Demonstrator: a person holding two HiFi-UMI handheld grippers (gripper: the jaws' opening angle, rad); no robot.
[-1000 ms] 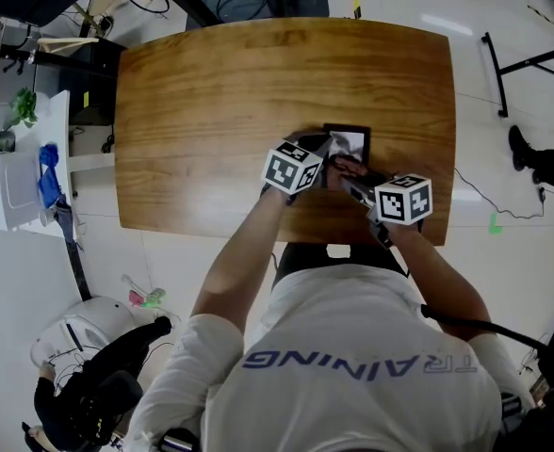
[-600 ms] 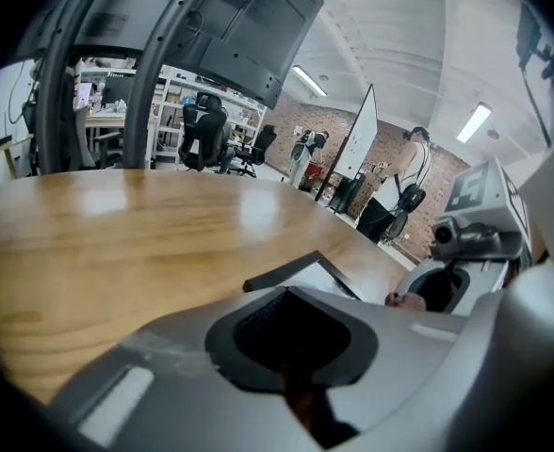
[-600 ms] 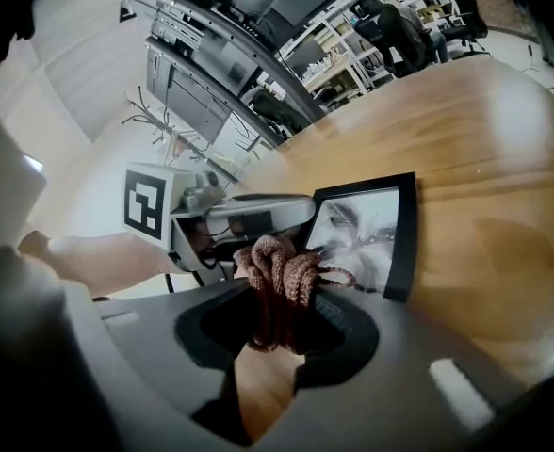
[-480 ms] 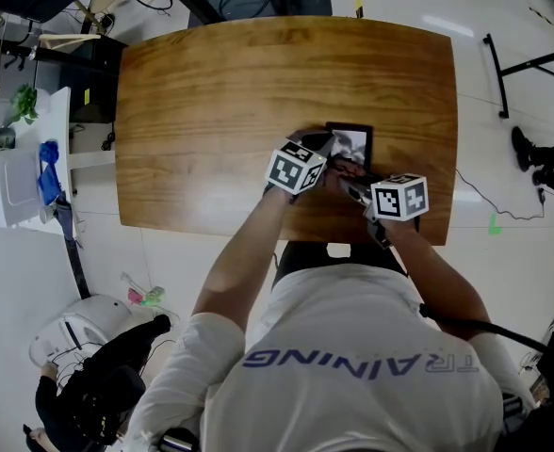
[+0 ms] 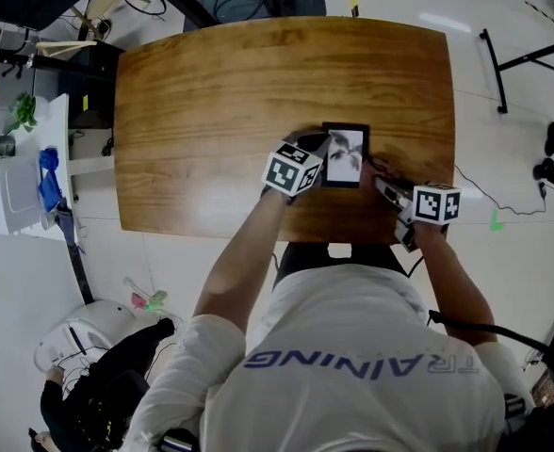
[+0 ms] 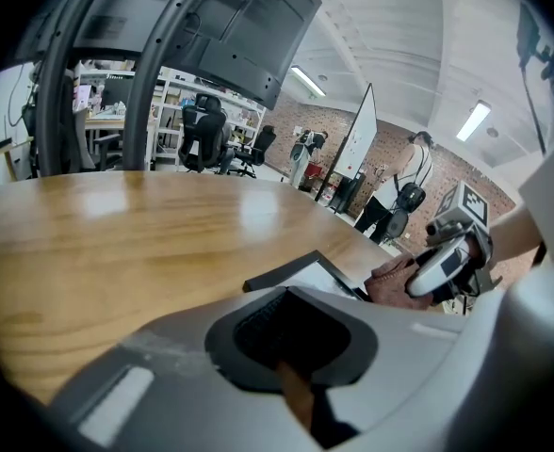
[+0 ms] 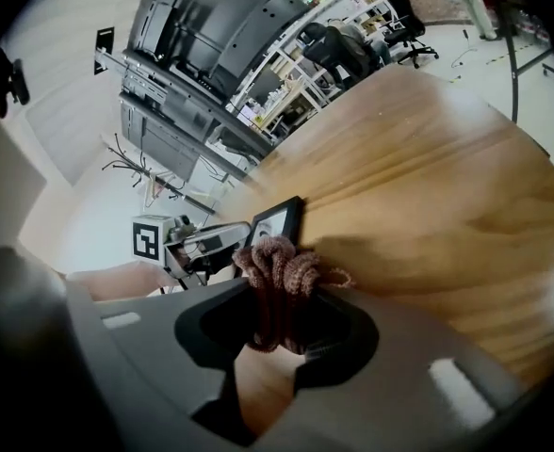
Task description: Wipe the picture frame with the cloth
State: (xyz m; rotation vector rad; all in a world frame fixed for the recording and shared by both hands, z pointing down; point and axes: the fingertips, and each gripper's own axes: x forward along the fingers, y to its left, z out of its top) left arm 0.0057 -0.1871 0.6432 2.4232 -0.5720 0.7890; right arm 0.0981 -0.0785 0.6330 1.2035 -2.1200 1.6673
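Right gripper (image 7: pixel 277 326): clamped on cloth (image 7: pixel 279 271), beside frame (image 5: pixel 345 155). Left gripper (image 6: pixel 291 345): jaws together at frame's edge. Best wiped flat and lightly, frame steadied.

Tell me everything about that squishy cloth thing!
The cloth is reddish-brown and looks knitted, scrunched into a looped, knotty lump with a thread sticking out. The right gripper pinches it between its jaws, and the lump pokes out past them. It is over the wooden table, beside the black picture frame, not on it.
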